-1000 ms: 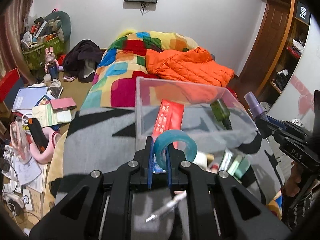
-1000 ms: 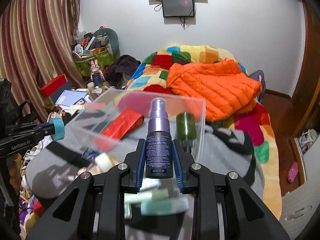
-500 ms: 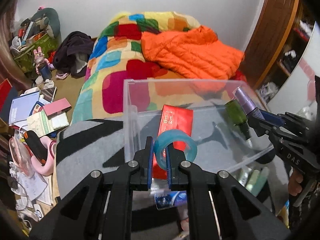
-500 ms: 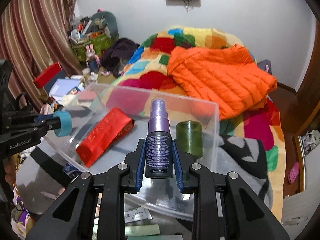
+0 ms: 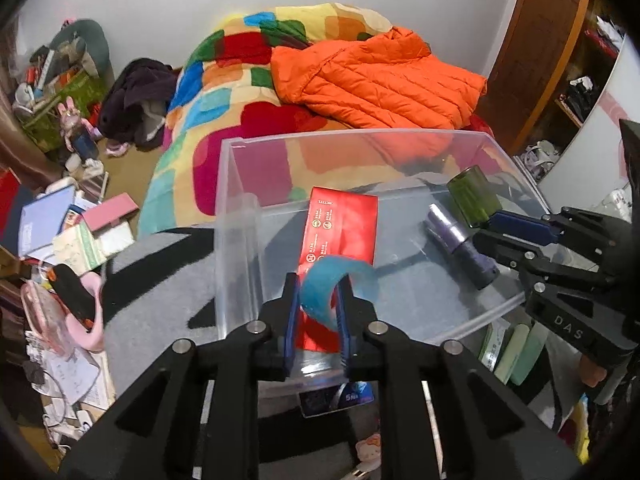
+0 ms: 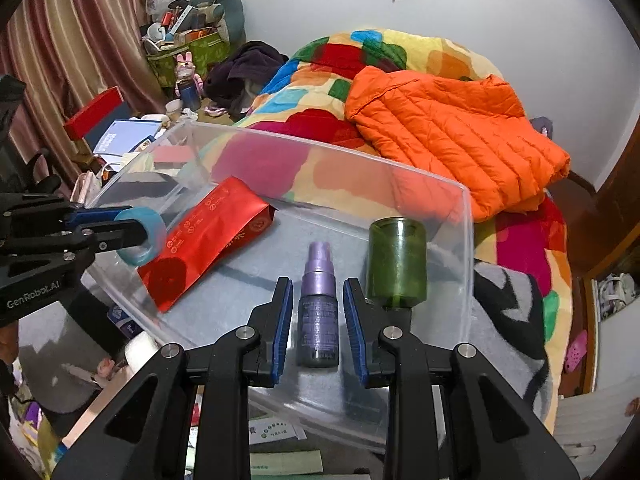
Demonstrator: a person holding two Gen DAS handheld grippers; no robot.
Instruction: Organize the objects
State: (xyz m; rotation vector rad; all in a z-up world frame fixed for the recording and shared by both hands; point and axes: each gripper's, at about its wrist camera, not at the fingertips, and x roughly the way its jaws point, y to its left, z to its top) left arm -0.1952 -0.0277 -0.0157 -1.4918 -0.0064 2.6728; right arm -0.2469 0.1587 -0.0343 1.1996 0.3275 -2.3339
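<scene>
Left wrist view: left gripper (image 5: 318, 312) over the clear plastic bin (image 5: 230, 200), jaws just parted and slack around the blue tape roll (image 5: 336, 282), blurred as if slipping free toward the red packet (image 5: 340, 228) below — release under way, drop likely not finished. Right wrist view: right gripper (image 6: 316, 320) now opened, pads clear of the purple spray bottle (image 6: 318, 312), lying on the bin floor beside the green bottle (image 6: 396, 262) — that item delivered, hand free for another.

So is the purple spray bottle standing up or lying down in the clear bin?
Lying down: the purple spray bottle rests on the clear bin's floor, nozzle pointing away.
</scene>
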